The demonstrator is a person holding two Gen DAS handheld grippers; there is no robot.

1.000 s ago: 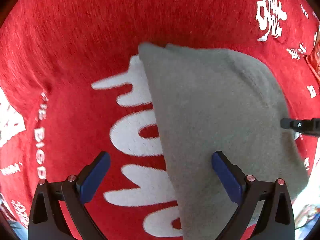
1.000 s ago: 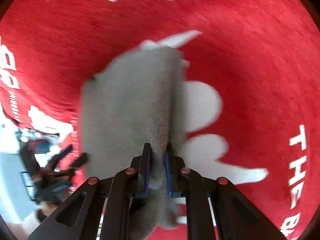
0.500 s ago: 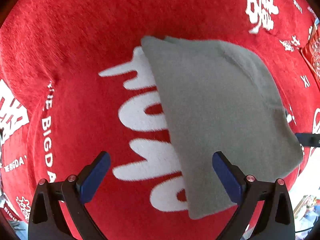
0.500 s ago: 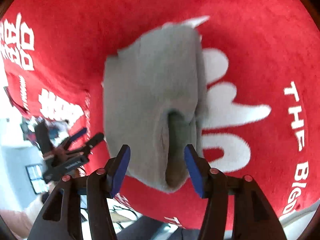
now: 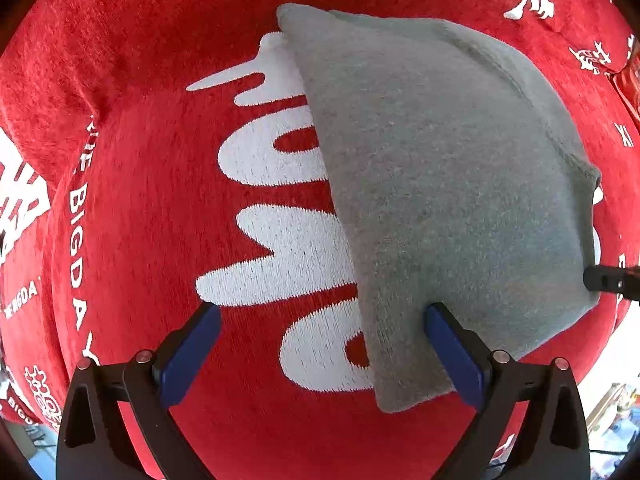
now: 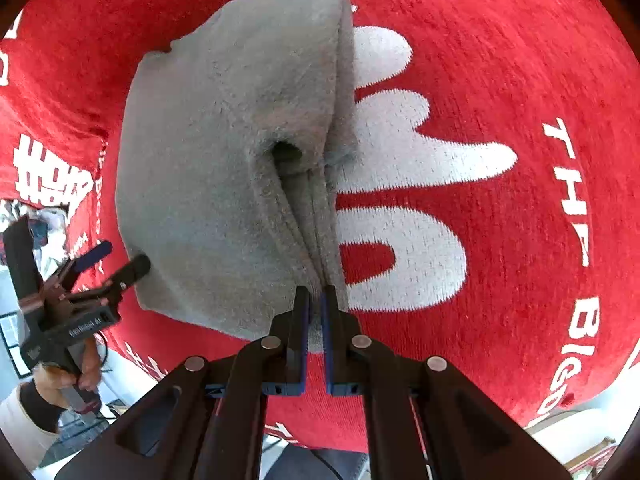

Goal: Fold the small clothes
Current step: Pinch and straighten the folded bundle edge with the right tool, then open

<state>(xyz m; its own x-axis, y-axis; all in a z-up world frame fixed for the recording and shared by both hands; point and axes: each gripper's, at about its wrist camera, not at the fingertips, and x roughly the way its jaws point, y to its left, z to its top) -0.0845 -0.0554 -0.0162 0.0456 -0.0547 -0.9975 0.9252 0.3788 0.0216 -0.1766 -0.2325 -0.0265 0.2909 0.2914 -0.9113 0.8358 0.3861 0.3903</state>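
A: Surface?
B: Red plush cloth w/ big white woven lettering, covers nearly everything in both views. Grey garment lies folded on it, flat, over part of the big white letters. Room only peeks in at the edges: bright floor and clutter, too small to make out.

A: What does each cam get that the other doesn't?
B: Right wrist view shows the left gripper from outside at 9 o'clock, held in a hand w/ a white cuff, one finger at the garment's edge. Also shows the garment's near edge bunched into a ridge w/ a dark pocket-like gap. Left wrist view looks down on the garment's smooth top, seam curving toward 3 o'clock, and a black tip pokes in at 3 o'clock.

A: Tools?
B: Left gripper jaws wide apart, garment's corner lying between them, one blue pad over it, nothing pinched. Right gripper clamped together on the garment's bunched edge.

A: Any writing?
B: "THE BIG D…" in white at 3 o'clock in the right view, "BIGDA" at 9 in the left. Chinese-style characters at 1 o'clock. Label on the left gripper's body, unreadable.
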